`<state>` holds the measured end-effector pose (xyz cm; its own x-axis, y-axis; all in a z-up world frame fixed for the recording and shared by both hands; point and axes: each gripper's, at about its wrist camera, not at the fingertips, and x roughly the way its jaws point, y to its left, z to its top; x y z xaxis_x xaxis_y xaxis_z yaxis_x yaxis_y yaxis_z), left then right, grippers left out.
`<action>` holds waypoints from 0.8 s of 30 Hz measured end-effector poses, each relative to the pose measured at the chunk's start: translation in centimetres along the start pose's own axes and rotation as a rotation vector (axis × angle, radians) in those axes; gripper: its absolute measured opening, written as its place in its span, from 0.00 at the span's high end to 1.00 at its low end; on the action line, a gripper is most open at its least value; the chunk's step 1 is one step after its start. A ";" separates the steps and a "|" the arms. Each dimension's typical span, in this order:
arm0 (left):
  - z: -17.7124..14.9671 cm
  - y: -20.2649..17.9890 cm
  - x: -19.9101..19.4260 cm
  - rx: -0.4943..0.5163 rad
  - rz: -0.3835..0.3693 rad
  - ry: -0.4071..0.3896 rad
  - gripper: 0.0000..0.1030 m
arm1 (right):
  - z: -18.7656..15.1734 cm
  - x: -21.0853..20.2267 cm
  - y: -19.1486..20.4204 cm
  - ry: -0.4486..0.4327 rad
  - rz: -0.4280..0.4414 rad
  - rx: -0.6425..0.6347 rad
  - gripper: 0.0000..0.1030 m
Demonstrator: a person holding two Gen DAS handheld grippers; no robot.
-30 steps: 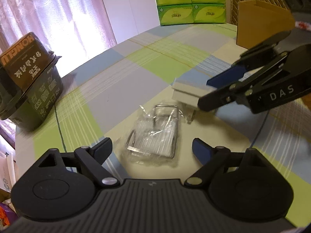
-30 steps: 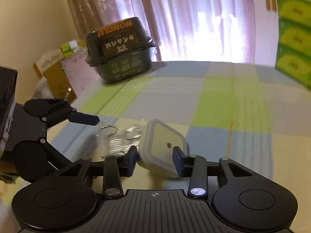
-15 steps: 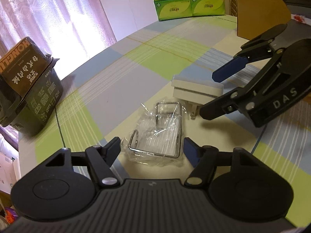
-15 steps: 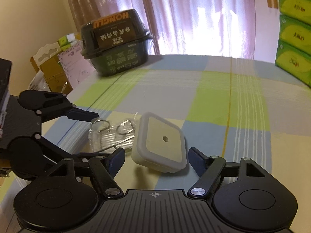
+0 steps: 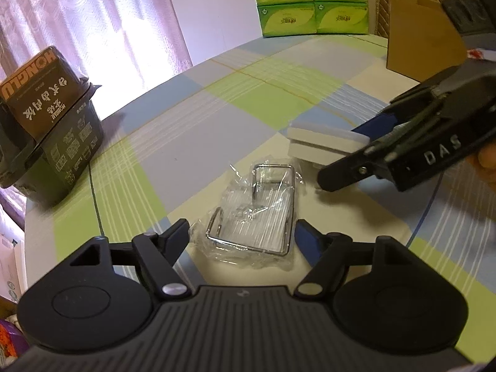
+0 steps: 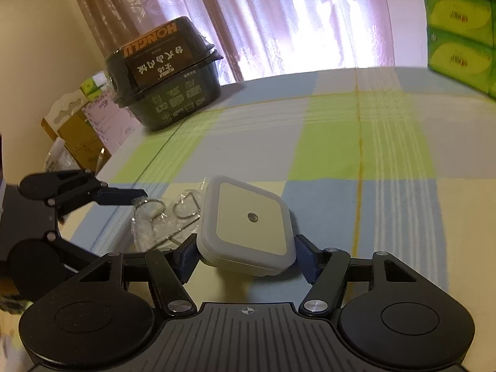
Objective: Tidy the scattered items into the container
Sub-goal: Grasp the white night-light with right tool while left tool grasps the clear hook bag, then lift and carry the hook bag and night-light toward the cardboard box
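A white square night light (image 6: 248,226) sits between my right gripper's (image 6: 246,252) blue pads, which press on its two side corners, just above the checked tablecloth. In the left wrist view the same night light (image 5: 322,142) shows with the right gripper (image 5: 338,155) around it. My left gripper (image 5: 241,235) is open, its fingers on either side of the near end of a wire hook in clear plastic wrap (image 5: 254,214), not touching it. The wrapped hook (image 6: 161,217) lies just left of the night light. An open brown cardboard box (image 5: 418,46) stands at the far right.
A black lidded HONGLU box (image 5: 46,117) stands at the table's left edge, also seen from the right wrist as a black box (image 6: 164,83). Green tissue packs (image 5: 310,0) are stacked beyond the table. A hand (image 5: 486,161) holds the right gripper. Curtains hang behind.
My right gripper opened off the night light's corner, moved forward, and now has its pads on the light's sides. My left gripper came closer to the wrapped hook and stays open.
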<state>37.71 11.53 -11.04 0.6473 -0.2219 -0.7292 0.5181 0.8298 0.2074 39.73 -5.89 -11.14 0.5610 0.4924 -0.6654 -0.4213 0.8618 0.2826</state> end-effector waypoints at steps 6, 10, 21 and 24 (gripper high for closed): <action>0.1 -0.7 -0.1 0.005 0.012 0.031 0.50 | -0.9 -1.5 -0.1 0.008 -0.050 -0.032 0.35; -0.3 -1.6 -1.1 -0.012 0.025 0.064 0.52 | -1.8 -3.2 0.0 0.012 -0.064 -0.045 0.35; -4.7 -9.5 -7.7 -0.135 -0.010 0.149 0.52 | -7.8 -11.7 0.4 0.051 -0.120 -0.154 0.35; -5.5 -12.3 -9.4 -0.149 -0.009 0.165 0.52 | -10.5 -14.6 0.6 0.073 -0.144 -0.200 0.35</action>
<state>22.19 6.26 -10.34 0.5362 -0.1528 -0.8301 0.4269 0.8975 0.1106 23.79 -13.86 -8.47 0.5753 0.3501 -0.7392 -0.4772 0.8777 0.0443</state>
